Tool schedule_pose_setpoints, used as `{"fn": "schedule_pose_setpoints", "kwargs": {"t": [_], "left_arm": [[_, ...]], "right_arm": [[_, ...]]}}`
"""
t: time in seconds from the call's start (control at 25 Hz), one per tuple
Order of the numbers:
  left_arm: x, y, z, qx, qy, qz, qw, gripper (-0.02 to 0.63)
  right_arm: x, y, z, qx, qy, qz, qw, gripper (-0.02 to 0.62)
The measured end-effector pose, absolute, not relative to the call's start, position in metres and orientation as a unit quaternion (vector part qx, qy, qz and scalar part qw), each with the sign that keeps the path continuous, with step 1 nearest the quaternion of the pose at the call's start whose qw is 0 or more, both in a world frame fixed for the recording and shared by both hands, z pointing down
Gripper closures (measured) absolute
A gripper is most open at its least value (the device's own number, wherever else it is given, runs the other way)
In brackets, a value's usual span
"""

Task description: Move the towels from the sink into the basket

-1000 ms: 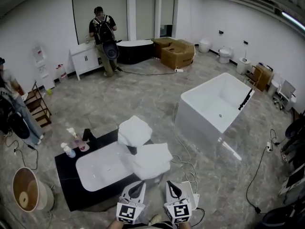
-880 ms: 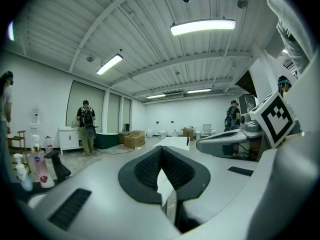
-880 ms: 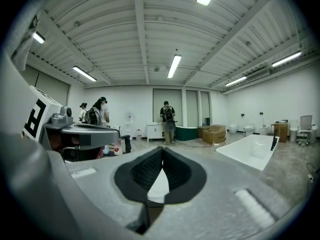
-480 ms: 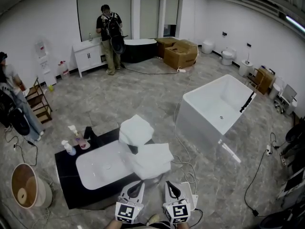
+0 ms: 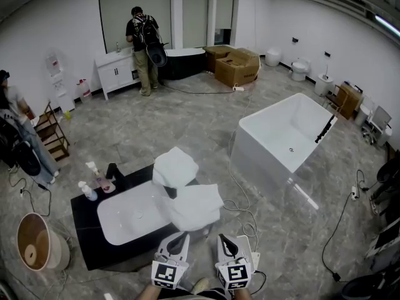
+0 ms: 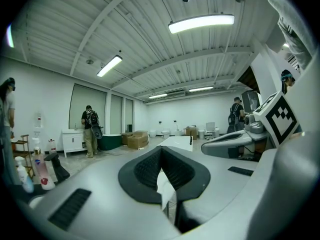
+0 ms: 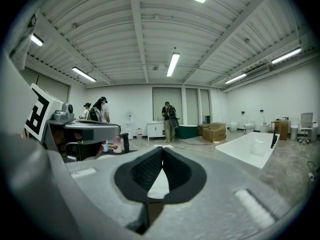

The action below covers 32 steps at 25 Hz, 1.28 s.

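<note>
1. Head view: two white towels sit at the right end of the sink (image 5: 128, 216). The nearer towel (image 5: 197, 206) is draped over the sink's rim and the farther towel (image 5: 175, 166) is bunched at its back corner. The basket (image 5: 36, 250) stands on the floor well off to the left, and I can see no towel in it. The left gripper (image 5: 180, 239) and right gripper (image 5: 225, 240) hang side by side just short of the nearer towel, touching nothing.

2. Left gripper view: the left gripper (image 6: 161, 156) has its jaws pressed together with nothing pinched. A strip of white cloth, which I take for the nearer towel (image 6: 165, 190), shows beyond them.

3. Right gripper view: the right gripper (image 7: 162, 165) is likewise closed and empty, with the same white towel (image 7: 159, 186) showing past its tips.

4. It looks to me like the approach to the first pickup. Next, one gripper's jaws need to spread, push onto a fold of the nearer towel and clamp. Then the towel needs carrying left, across the sink and down to the basket.
</note>
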<state>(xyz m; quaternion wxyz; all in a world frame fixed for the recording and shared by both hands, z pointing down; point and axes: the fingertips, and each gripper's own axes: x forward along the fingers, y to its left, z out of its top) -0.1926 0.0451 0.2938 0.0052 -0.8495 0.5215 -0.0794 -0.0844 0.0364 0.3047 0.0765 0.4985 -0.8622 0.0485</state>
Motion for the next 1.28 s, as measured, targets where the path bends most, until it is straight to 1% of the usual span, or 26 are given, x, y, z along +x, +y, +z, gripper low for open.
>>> {"fn": "schedule_pose_setpoints", "kwargs": {"t": [0.36,0.52,0.68,0.84,0.96,1.16,1.2,1.24,1.28], "left_arm": [[-0.179,0.023,0.303,-0.851,0.518,-0.088,0.001,0.598],[-0.178,0.000,0.312,-0.852,0.515,-0.087,-0.023,0.598],[-0.184,-0.027,0.332,-0.857,0.504,-0.096,-0.044,0.598],[-0.193,-0.056,0.361,-0.864,0.487,-0.118,-0.045,0.598],[-0.201,-0.077,0.379,-0.865,0.482,-0.120,-0.075,0.598],[-0.213,-0.104,0.419,-0.869,0.464,-0.145,-0.088,0.598],[-0.213,-0.108,0.424,-0.870,0.461,-0.147,-0.092,0.598],[-0.214,-0.111,0.429,-0.871,0.459,-0.150,-0.096,0.598],[-0.215,-0.115,0.434,-0.872,0.456,-0.151,-0.100,0.598]], "right_arm": [[-0.076,0.013,0.322,0.495,-0.862,0.059,0.086,0.594],[-0.079,-0.010,0.339,0.497,-0.859,0.070,0.097,0.594],[-0.087,-0.037,0.361,0.503,-0.853,0.085,0.109,0.594],[-0.095,-0.065,0.384,0.509,-0.846,0.103,0.121,0.594],[-0.103,-0.085,0.406,0.514,-0.840,0.117,0.131,0.594],[-0.110,-0.113,0.443,0.521,-0.828,0.143,0.147,0.590],[-0.111,-0.116,0.449,0.519,-0.828,0.150,0.149,0.507],[-0.113,-0.119,0.456,0.516,-0.828,0.158,0.152,0.443],[-0.115,-0.122,0.464,0.514,-0.827,0.167,0.157,0.403]]}}
